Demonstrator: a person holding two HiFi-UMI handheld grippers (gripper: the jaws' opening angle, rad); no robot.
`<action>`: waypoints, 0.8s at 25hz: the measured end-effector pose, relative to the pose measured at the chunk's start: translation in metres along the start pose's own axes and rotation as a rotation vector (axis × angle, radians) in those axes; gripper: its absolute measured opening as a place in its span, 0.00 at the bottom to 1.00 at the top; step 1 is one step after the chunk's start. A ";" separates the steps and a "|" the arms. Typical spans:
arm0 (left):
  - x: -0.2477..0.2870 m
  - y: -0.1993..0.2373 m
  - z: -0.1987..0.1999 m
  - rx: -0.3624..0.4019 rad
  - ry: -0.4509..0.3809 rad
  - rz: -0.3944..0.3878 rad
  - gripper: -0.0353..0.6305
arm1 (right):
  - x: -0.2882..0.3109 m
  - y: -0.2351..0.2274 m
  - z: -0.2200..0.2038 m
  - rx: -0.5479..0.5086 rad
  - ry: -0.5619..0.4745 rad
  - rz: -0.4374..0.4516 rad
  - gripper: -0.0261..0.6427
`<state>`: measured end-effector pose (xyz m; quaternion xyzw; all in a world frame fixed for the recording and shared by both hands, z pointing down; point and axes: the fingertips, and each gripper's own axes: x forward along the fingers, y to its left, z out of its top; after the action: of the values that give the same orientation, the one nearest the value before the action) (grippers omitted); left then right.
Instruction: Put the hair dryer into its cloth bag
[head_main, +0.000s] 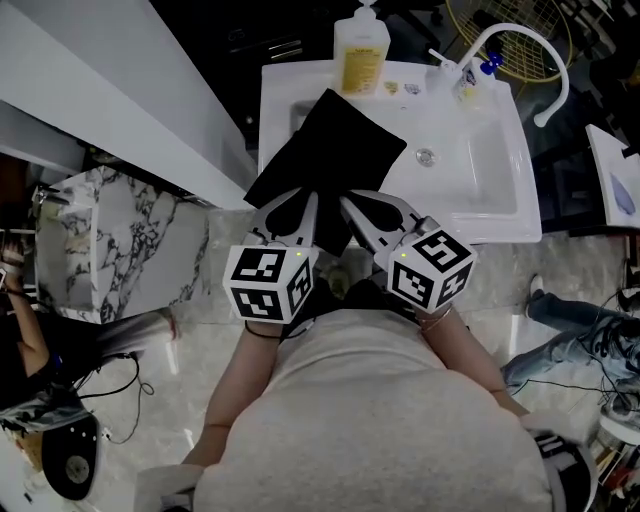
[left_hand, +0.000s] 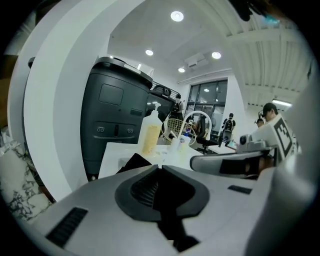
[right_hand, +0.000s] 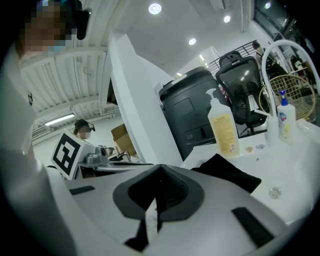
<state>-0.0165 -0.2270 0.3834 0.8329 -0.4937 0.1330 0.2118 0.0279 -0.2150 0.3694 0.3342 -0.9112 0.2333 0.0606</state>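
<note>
A black cloth bag (head_main: 328, 152) lies on the white counter at the sink's left side, with its near end hanging over the front edge. My left gripper (head_main: 297, 208) is shut on that near edge, and black cloth runs back between its jaws (left_hand: 170, 225). My right gripper (head_main: 372, 212) is shut on the same edge just to the right, pinching black cloth and a white tag (right_hand: 150, 221). Beyond the tips the bag shows in the left gripper view (left_hand: 133, 162) and the right gripper view (right_hand: 226, 173). No hair dryer shows in any view.
The white sink (head_main: 500, 215) has a curved tap (head_main: 512, 40) and a drain (head_main: 426, 156). A yellow soap bottle (head_main: 362, 52) stands at the back of the counter. A marble surface (head_main: 120, 240) lies at the left. A person's legs (head_main: 560, 335) are at the right.
</note>
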 end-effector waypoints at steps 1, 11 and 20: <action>0.001 -0.001 -0.002 0.013 0.011 0.003 0.09 | -0.001 -0.001 -0.001 0.001 0.000 -0.008 0.04; 0.005 -0.005 -0.025 0.034 0.104 -0.008 0.09 | -0.011 -0.011 -0.009 0.038 0.011 -0.041 0.04; 0.004 -0.008 -0.032 0.050 0.151 -0.043 0.09 | -0.010 -0.009 -0.014 0.050 0.025 -0.037 0.04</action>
<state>-0.0077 -0.2114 0.4114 0.8359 -0.4549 0.2033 0.2303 0.0405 -0.2091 0.3825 0.3493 -0.8979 0.2591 0.0679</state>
